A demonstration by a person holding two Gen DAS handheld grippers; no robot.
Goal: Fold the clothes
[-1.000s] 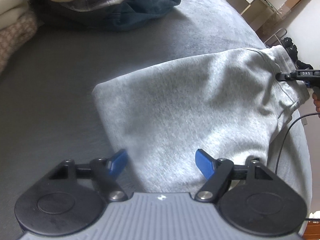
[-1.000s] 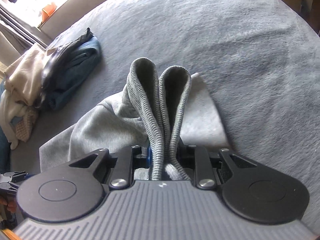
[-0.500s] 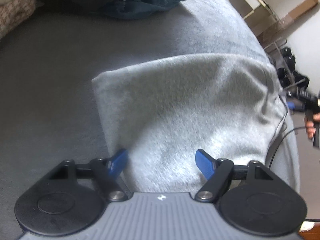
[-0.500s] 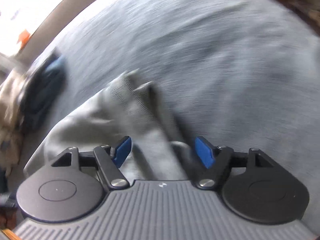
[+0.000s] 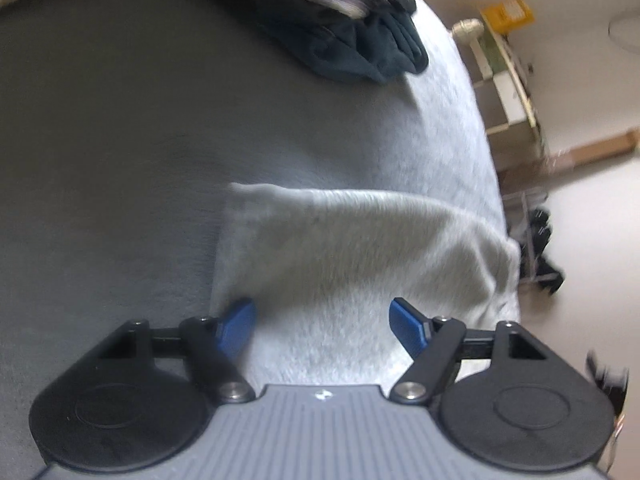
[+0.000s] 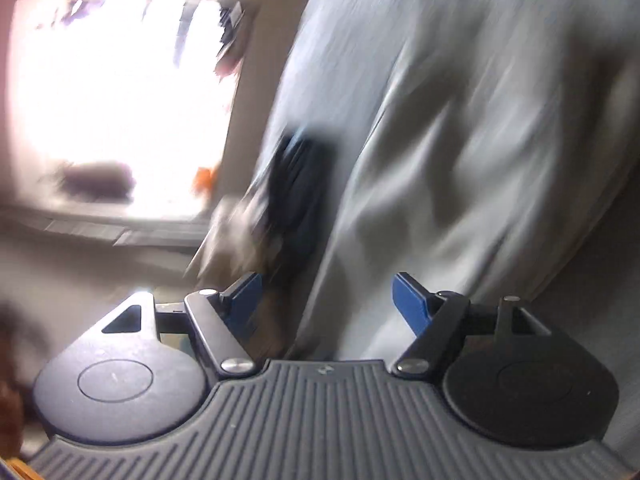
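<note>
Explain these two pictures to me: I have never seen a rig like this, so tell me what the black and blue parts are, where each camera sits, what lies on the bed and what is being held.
No robot is here. A person carries a two-finger gripper in each hand, with a wide-angle camera looking forward along the fingers. The black discs and blue pads at the bottom of each picture are the gripper itself.

In the left wrist view, the left gripper has its jaws apart over a folded light grey garment, clamping nothing. The garment lies on a grey bed cover. Behind it sits a pile of dark clothes.

The right wrist view is badly blurred. The right gripper has just been opening its jaws, and nothing is between them. Grey cloth fills the right side and a bright window the left.
</note>
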